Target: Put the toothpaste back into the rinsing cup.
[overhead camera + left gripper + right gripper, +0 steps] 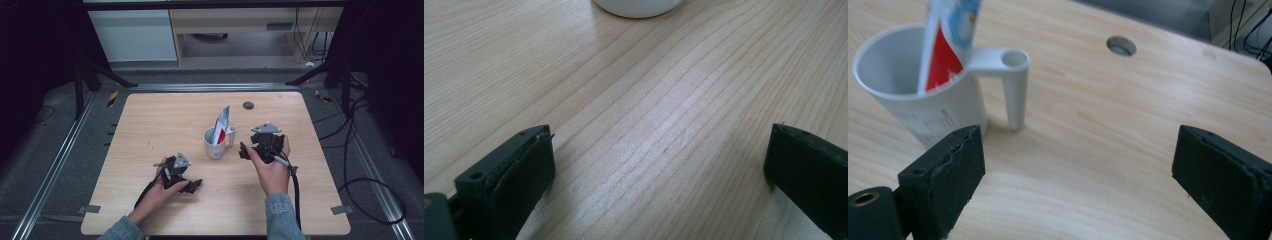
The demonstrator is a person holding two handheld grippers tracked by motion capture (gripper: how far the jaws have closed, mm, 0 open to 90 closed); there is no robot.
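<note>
We see our left gripper (pixel 192 186) at lower centre with jaws spread wide, empty. Our right gripper (pixel 244 151), equally wide and empty, sits just right of the white cup (pixel 215 144) holding a toothpaste tube (pixel 220 126) mid-table (pixel 150 120).

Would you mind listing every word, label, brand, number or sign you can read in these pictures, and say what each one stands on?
No text can be read.
White cup: faint grey print low on its side in the right gripper view, too blurred to read.
Toothpaste tube standing in the cup: blue, white and red graphics, no legible lettering.
Label on the pale furniture behind the table: too small to read.
</note>
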